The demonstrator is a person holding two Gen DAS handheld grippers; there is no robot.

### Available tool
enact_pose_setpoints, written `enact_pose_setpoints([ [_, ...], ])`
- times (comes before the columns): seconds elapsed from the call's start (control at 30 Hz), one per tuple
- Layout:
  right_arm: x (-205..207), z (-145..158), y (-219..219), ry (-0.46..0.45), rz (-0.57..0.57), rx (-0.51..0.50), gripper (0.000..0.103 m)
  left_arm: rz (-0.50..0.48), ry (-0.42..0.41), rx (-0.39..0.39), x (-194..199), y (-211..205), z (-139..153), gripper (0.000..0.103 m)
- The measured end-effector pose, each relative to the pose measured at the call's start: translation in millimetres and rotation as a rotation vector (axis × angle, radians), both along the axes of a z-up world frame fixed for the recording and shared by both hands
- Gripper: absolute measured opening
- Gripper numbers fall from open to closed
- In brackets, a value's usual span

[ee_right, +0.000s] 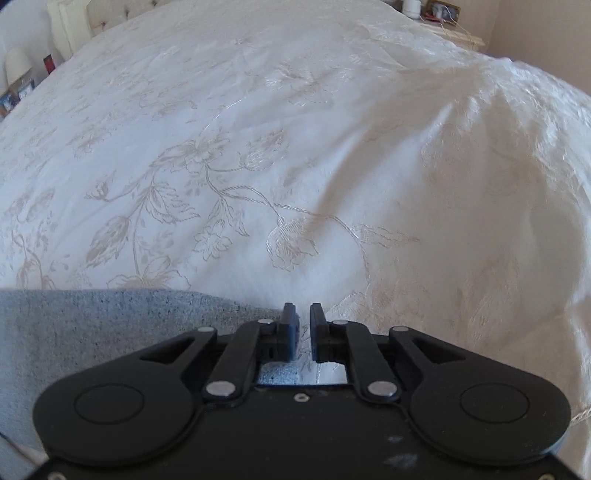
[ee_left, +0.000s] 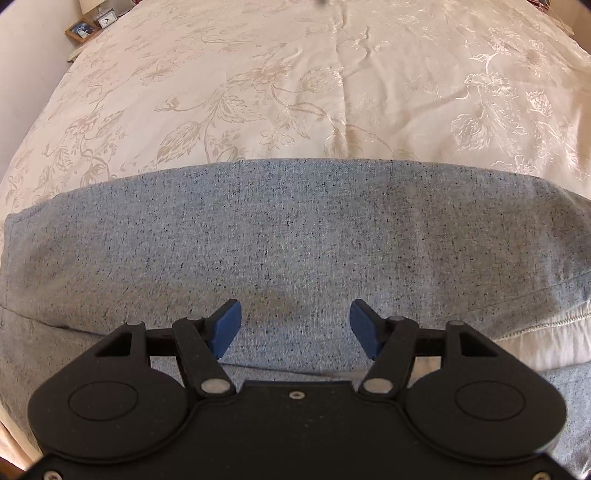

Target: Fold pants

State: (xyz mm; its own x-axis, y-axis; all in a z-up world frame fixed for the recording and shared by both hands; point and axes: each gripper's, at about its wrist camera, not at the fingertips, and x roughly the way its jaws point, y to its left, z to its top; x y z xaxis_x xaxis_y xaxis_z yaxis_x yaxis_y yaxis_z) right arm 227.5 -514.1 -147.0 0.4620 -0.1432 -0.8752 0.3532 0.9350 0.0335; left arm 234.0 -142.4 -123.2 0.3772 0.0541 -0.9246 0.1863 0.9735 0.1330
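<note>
**Inspector A:** The grey pants [ee_left: 295, 240] lay flat on the near part of the bed [ee_left: 258, 92]. They looked soft, light and floppy; an edge or corner was judged the best hold.

**Inspector B:** The left gripper [ee_left: 295, 325] stood spread above the cloth, holding nothing. The right gripper [ee_right: 303, 328] was nearly together beside the pants' right edge, a slim gap showing, nothing pinched. Waistband and hems were cut off.

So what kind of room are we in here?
Most likely a bedroom: the grey pants lie on a bed with a cream floral bedspread, and a bedside table holds a small clock and framed picture.
</note>
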Motion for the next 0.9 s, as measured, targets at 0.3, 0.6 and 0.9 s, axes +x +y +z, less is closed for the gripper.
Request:
enact_pose_setpoints([
  [0.3,-65.1,9.2,-20.8,0.074,-0.051,0.041,0.019,0.007,0.109,0.015,38.1,-10.5,-51.5,0.070],
  [0.6,-64.2,-6.5,12.2,0.080,-0.005,0.245,0.021,-0.022,0.110,0.035,36.1,-11.5,-60.9,0.074],
  [0.9,-67.6,29.7,39.0,0.100,0.101,-0.033,0.021,-0.033,0.103,0.056,35.4,-14.4,-60.5,0.075],
])
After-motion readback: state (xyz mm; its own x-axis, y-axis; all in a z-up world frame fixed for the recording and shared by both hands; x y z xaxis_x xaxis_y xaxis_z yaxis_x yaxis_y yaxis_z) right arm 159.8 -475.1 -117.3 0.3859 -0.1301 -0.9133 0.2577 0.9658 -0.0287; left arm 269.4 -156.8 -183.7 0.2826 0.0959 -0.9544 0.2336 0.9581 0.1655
